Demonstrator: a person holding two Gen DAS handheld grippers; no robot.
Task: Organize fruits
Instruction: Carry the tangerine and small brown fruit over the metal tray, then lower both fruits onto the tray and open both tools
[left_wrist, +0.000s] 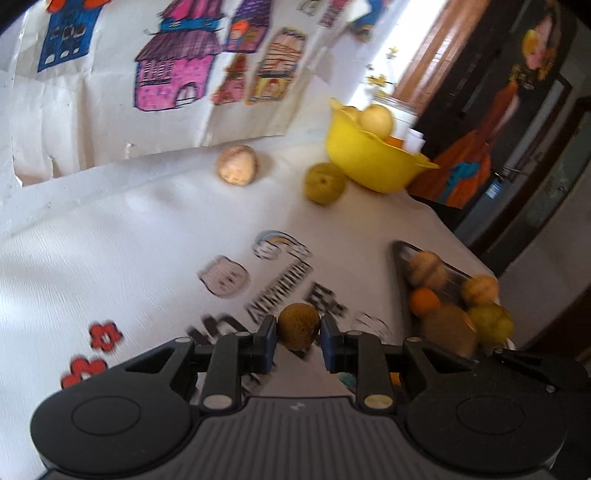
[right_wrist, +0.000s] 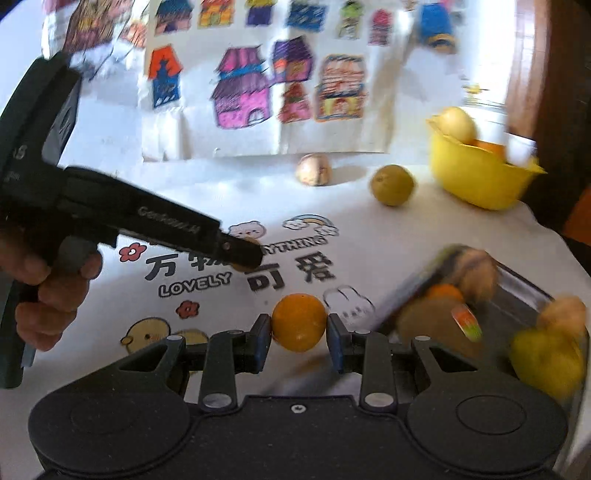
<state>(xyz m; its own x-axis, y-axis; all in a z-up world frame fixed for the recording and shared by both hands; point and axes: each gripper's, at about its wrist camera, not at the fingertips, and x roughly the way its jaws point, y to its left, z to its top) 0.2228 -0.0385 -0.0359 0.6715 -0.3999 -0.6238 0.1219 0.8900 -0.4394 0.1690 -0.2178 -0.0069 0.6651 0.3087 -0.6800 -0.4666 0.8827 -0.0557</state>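
Left gripper (left_wrist: 298, 328): jaws clenched on a small brown fruit (left_wrist: 298, 325), pads pressing both its sides, fruit lifted clear of the tablecloth (left_wrist: 129, 229). In the right wrist view the same gripper comes in from the left, held in a hand (right_wrist: 48, 295), with the brown fruit only partly visible at its tip.

Right gripper (right_wrist: 299, 328): jaws clenched on an orange (right_wrist: 299, 322), gripped by both blue pads, above the printed cloth.

Tray (right_wrist: 517, 291), near right, at the table's edge: holds several fruits, blurred. Visible are a tan round fruit (right_wrist: 478, 273), a second orange (right_wrist: 445, 291), a large brown fruit with a sticker (right_wrist: 432, 321), a yellow-green fruit (right_wrist: 546, 354) and another tan one (right_wrist: 565, 310). They lie crowded together; exact contacts cannot be told.

Far side of the table: a pale fruit (right_wrist: 314, 169) lies loose near the wall, and a green-yellow fruit (right_wrist: 392, 184) lies to its right, just beside a yellow bowl (right_wrist: 476, 173). The bowl, far right, holds a pale yellow fruit (right_wrist: 456, 123) and something orange beneath it.

Wall behind: coloured drawings of houses (right_wrist: 242, 92) on white paper.
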